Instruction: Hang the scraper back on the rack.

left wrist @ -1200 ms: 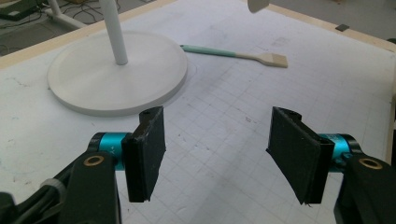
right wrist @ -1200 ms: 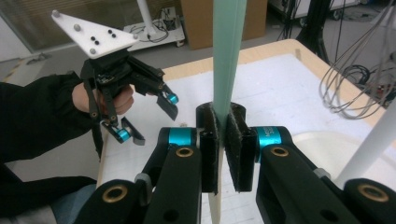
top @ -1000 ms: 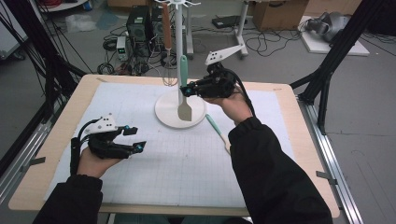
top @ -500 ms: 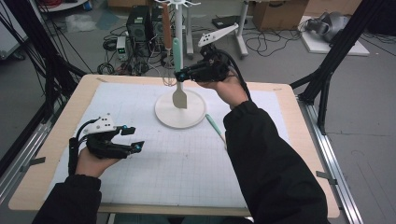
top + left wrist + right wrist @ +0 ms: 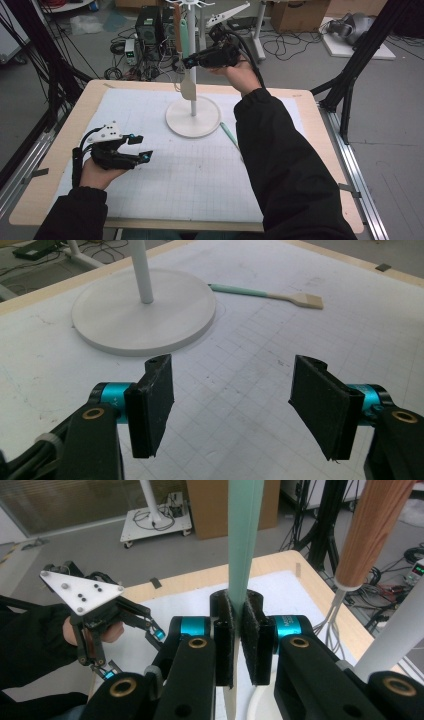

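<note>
Both pairs of jaws are mine. Nearest me, my left gripper [image 5: 134,148] stands apart with nothing between its pads, held just above the white gridded mat [image 5: 260,390] that covers the tabletop [image 5: 320,130]. My left hand [image 5: 97,172] cups it from below, forearm coming in low over the near edge, jaws pointing toward the middle of the mat. Ahead of these jaws lies open mat; beyond that, the round white base [image 5: 145,320] of the stand, its pole [image 5: 142,270] rising out of it. Just right of the base, a second spatula [image 5: 270,294] with a green handle lies flat on the mat.

Farther out, my right gripper [image 5: 187,62] is pressed tight on the green handle of a spatula [image 5: 188,86]. My right hand [image 5: 240,75] is raised well above the tabletop, arm stretched over the far edge, jaws level and pointing toward the pole. The spatula hangs upright, its pale blade below the jaws and clear of the base, its handle running up beside the pole toward the hooks [image 5: 192,4] at the top. A wooden-handled whisk [image 5: 372,530] hangs just beside it, to the right of my jaws.

Past the tabletop's far edge the floor holds cables, boxes and equipment; black frame legs stand at both sides.
</note>
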Demonstrator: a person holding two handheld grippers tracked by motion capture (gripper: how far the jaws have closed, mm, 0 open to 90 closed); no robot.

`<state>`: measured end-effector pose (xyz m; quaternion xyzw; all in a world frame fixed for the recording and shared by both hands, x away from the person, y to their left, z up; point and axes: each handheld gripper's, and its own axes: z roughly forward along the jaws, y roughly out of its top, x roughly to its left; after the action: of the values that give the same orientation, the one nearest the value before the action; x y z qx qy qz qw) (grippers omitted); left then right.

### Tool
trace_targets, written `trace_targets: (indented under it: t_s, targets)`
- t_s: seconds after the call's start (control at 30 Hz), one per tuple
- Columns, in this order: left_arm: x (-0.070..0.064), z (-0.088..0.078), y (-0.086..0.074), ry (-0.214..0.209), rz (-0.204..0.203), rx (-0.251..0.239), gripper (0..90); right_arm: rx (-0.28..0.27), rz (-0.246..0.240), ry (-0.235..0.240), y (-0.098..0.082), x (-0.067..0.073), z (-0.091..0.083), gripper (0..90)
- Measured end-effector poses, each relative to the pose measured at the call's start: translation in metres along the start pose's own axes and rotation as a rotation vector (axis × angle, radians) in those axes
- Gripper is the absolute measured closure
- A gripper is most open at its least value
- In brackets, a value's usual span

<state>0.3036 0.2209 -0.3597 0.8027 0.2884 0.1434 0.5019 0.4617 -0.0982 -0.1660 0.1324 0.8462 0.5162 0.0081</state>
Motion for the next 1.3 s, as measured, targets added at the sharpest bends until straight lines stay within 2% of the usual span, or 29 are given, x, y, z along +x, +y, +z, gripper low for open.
trace_targets:
  t_s: [0.37,0.57,0.77,1.1,1.2,1.3]
  targets:
    - [0.002,0.0,-0.001,0.003,-0.007,-0.002,33.9,0.0,0.024,-0.031,0.013,-0.014,-0.007,84.4]
    - [0.003,0.001,-0.002,0.0,-0.008,0.0,33.8,0.001,0.05,-0.047,0.012,-0.024,-0.008,84.4]
    - [0.003,0.0,-0.001,0.0,-0.009,-0.002,33.8,0.004,0.063,-0.05,0.015,-0.03,-0.008,84.4]
    - [0.004,0.001,-0.002,0.0,-0.011,-0.002,33.8,0.006,0.091,-0.06,0.01,-0.04,-0.002,84.1]
    - [0.004,0.001,-0.003,-0.001,-0.013,-0.004,33.8,0.001,0.089,-0.064,0.009,-0.04,-0.002,82.8]
    - [0.004,0.002,-0.003,-0.005,-0.009,0.004,33.7,-0.014,0.092,-0.075,0.008,-0.038,-0.005,76.0]
